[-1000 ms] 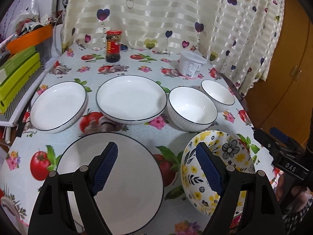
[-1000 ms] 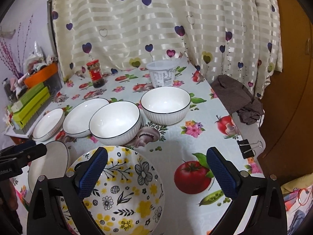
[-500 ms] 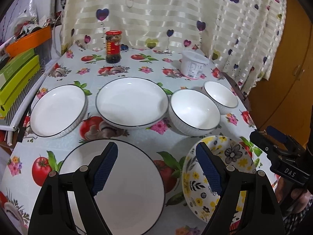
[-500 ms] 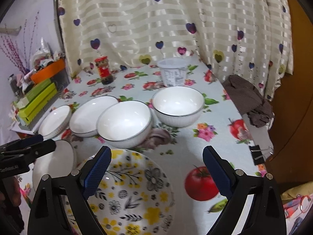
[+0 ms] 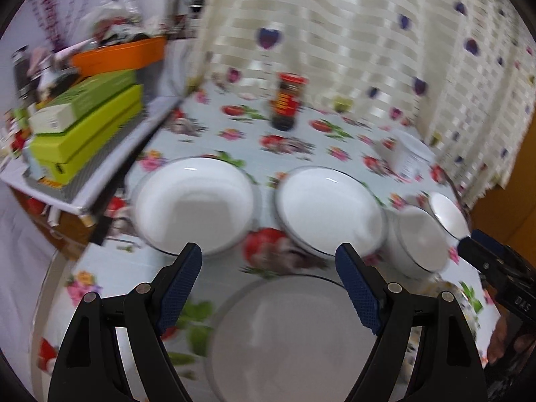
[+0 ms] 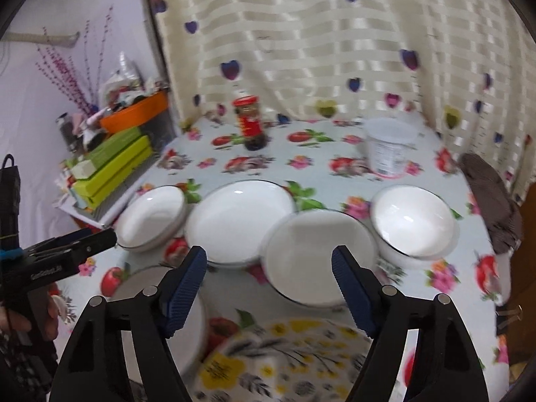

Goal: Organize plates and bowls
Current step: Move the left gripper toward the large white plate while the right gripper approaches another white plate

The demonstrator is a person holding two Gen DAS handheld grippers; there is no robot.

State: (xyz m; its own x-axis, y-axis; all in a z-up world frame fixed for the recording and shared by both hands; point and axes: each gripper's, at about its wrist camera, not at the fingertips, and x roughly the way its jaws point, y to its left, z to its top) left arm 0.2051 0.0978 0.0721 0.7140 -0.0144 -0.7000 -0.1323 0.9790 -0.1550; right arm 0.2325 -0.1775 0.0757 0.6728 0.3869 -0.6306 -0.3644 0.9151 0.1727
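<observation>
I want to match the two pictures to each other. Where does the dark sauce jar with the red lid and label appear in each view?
Left wrist view: the sauce jar stands upper centre, at the far table edge before the curtain.
Right wrist view: the sauce jar stands left of centre, upper middle, same far edge.
Shared landmark: the white plastic tub stands to the jar's right in both views.

The worktop (image 6: 335, 167) carried three white plates (image 6: 239, 221), two white bowls (image 6: 318, 251), one flowered bowl (image 6: 291, 358), one red-capped jar (image 6: 249, 122) and one white tub (image 6: 388, 147).
</observation>
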